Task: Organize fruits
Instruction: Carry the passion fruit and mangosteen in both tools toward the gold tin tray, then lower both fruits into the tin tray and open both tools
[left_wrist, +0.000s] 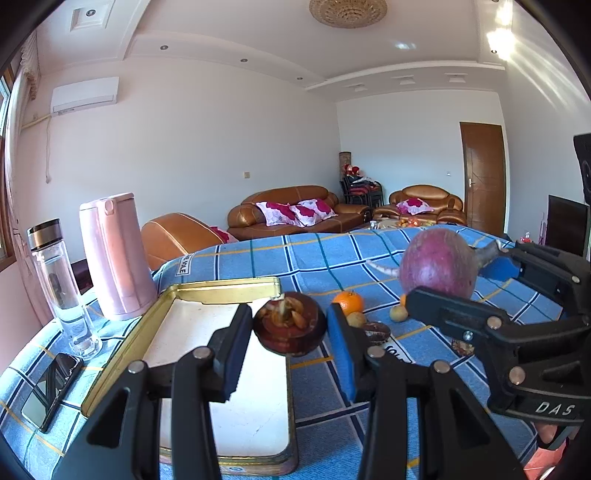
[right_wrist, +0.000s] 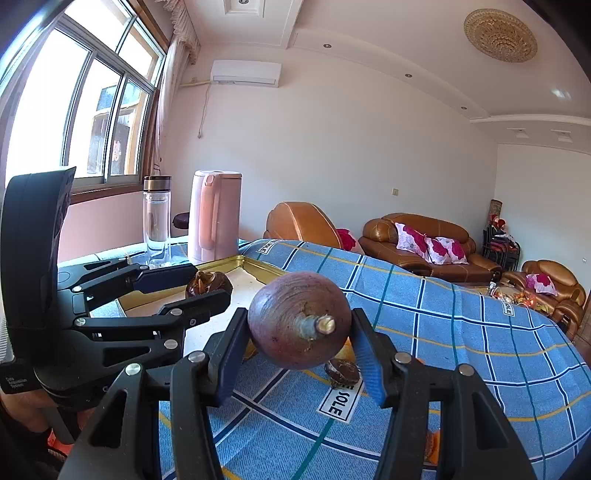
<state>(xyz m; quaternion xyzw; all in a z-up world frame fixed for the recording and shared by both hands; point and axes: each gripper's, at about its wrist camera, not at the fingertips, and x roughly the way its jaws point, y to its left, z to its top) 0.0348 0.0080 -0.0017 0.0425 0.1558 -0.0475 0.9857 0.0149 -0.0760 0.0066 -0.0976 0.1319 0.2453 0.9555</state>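
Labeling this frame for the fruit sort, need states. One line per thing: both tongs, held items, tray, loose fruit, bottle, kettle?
left tongs: shut on mangosteen
mangosteen: held above the tray's right edge
right tongs: shut on purple root
purple root: lifted off the cloth, stem toward camera
tray: nothing visible lying in it
orange: loose on cloth
bottle: upright, capped
kettle: upright, lid down

Blue checked tablecloth (left_wrist: 258, 258), gold-rimmed tray (left_wrist: 221, 286), pink kettle (left_wrist: 114, 254), glass bottle (left_wrist: 61, 284), phone (left_wrist: 51, 387), orange (left_wrist: 348, 301), probably longans (left_wrist: 399, 313)

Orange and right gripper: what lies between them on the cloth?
In the left wrist view, a small yellowish fruit lies between the orange and the right gripper.
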